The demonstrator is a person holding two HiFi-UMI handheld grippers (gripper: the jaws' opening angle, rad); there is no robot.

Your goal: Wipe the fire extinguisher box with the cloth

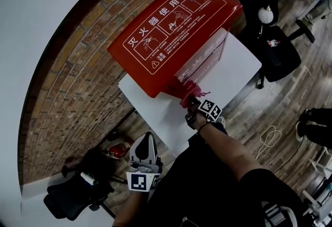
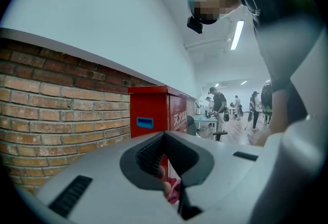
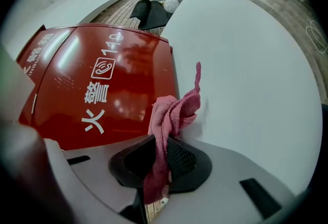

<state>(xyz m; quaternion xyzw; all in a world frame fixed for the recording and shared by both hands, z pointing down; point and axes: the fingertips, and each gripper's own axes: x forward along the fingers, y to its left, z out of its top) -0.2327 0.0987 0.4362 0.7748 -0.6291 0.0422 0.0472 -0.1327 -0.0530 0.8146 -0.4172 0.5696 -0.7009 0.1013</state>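
Left gripper [image 1: 147, 140] idle by the person's body; right gripper [image 1: 193, 101] presses the cloth [image 1: 190, 90] to the foot of the fire extinguisher box [image 1: 171, 28].

One red box stands at the far left of one white table [image 1: 238, 67], backed against a brick wall [image 1: 72, 75]. The right gripper's jaws are clamped on the one pink cloth, whose bunched end meets the box's lower front edge just above the tabletop. The left gripper's jaws are closed with nothing in them, though a pinkish patch low behind them is too unclear to name. Wiping looks to be under way low on the front. No wiped area can be told apart, so the lid and sides probably remain.
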